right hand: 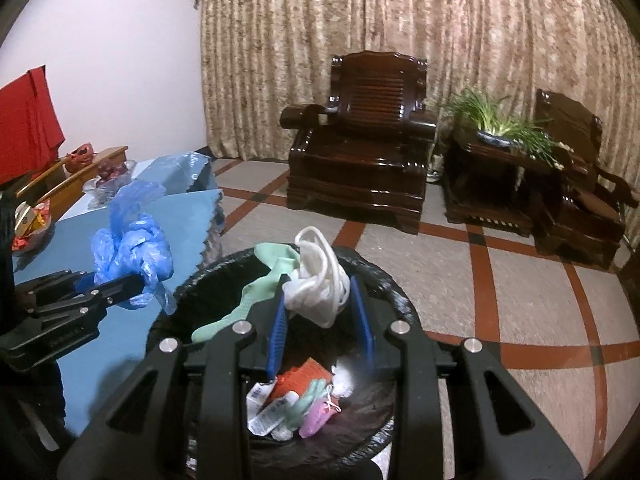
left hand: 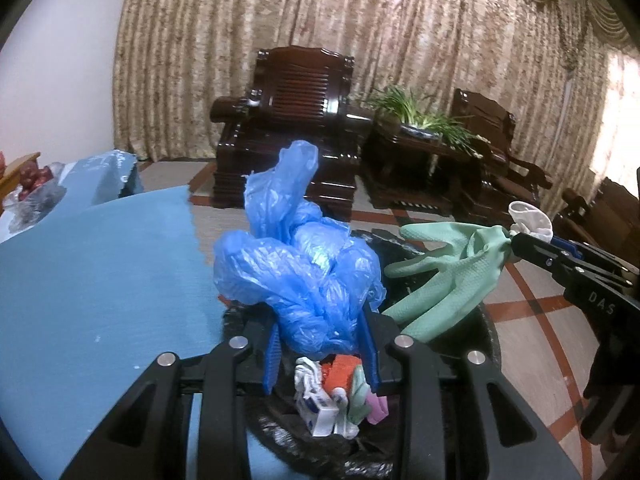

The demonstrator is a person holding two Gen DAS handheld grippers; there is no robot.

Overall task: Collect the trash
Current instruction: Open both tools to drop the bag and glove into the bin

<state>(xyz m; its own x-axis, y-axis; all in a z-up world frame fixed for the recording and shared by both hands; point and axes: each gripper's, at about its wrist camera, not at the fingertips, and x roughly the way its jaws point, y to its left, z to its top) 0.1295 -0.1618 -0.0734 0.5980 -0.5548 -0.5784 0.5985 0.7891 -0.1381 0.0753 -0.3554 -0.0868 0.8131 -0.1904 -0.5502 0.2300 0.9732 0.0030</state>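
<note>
My left gripper is shut on a crumpled blue plastic bag and holds it over the near-left rim of a black-lined trash bin. My right gripper is shut on a green rubber glove with its white cuff bunched between the pads, held above the bin's opening. The glove also shows in the left wrist view, hanging from the right gripper. The left gripper and blue bag show at the left of the right wrist view. Inside the bin lie several pieces of trash.
A table with a blue cloth stands left of the bin, with fruit and wrappers at its far end. Dark wooden armchairs and a side table with a plant stand by the curtain. Tiled floor lies to the right.
</note>
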